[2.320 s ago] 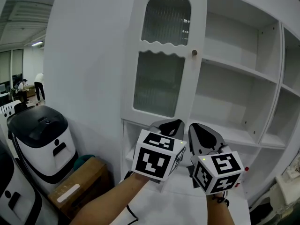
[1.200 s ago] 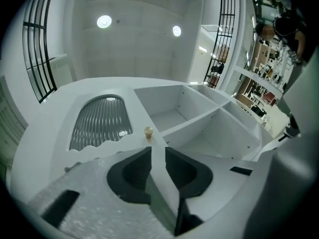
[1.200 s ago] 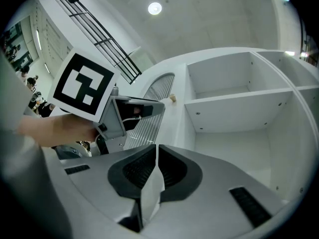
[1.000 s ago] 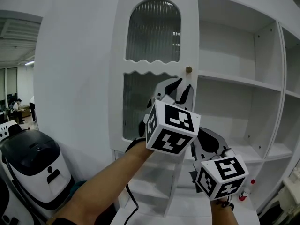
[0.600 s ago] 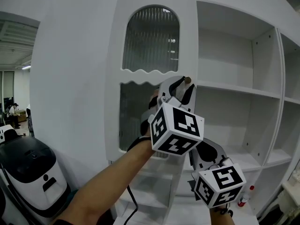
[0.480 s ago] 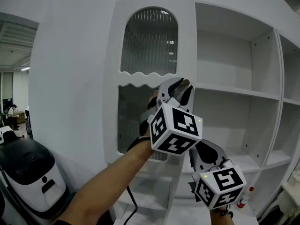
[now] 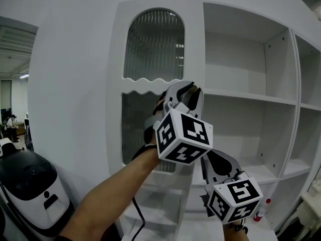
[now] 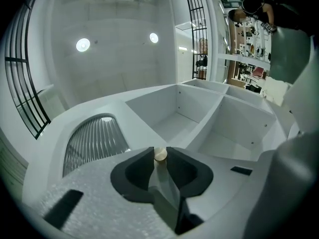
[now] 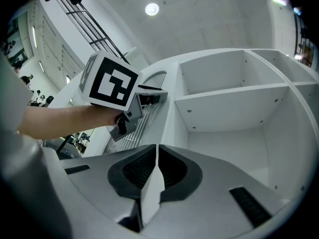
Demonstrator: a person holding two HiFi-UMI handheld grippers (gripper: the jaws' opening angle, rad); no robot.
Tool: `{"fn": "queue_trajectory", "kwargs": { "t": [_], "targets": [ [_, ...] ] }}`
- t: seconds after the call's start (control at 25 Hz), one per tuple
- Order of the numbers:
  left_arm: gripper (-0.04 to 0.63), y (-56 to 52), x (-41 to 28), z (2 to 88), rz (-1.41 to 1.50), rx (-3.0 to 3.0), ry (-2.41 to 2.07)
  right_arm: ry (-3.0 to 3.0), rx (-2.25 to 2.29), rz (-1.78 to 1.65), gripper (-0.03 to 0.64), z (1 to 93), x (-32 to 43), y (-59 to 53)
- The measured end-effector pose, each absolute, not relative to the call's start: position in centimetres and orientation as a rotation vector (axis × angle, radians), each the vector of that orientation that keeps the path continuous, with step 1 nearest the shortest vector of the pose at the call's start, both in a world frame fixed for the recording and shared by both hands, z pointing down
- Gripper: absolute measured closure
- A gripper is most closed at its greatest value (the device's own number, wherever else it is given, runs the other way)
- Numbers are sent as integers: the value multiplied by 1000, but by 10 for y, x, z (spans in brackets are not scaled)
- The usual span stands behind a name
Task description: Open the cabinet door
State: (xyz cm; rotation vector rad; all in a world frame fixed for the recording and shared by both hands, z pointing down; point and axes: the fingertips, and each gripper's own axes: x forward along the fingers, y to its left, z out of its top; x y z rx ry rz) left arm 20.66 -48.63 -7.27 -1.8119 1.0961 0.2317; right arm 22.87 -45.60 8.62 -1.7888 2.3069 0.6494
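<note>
The white cabinet door (image 7: 150,49) has an arched ribbed-glass pane above a second glass pane. My left gripper (image 7: 186,88) is raised to the door's right edge and covers the knob in the head view. In the left gripper view the jaws stand together, pinching the small round brass knob (image 8: 160,154), with the door's glass (image 8: 94,143) to the left. My right gripper (image 7: 209,158) hangs lower right, below the left one, shut and empty. In the right gripper view its jaws (image 9: 156,148) meet, and the left gripper's marker cube (image 9: 110,82) shows against the door.
Open white shelves (image 7: 246,99) with bare boards fill the right of the cabinet. A white and black appliance (image 7: 25,185) stands on the floor at lower left. More open shelves (image 7: 160,210) sit below the door, behind my left forearm.
My left gripper rose from waist height to the knob; the knob, visible beside its jaws half a second ago, is now hidden between them. The right gripper stayed low.
</note>
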Motion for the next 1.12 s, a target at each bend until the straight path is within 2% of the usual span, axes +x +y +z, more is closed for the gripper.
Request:
{"fn": "queue_trajectory", "kwargs": {
  "t": [0.64,0.68,0.76,0.8,1.12],
  "targets": [
    [512,-444,186,-70,281,-1865,1066,2373,-1623,538,591,95,213,-433],
    [512,-442,184,-70,282,-1870,1065,2391,-1597,523,581,96,210,-432],
    [512,-437,180,-70,285,-1877,1068,2443,-1538,489,490,99,202,-430],
    [512,-434,178,-70,287,-1880,1070,2464,-1518,476,469,102,198,-430],
    [512,-416,167,-71,312,-1886,1068,2563,-1419,396,466,116,184,-440]
  ]
}}
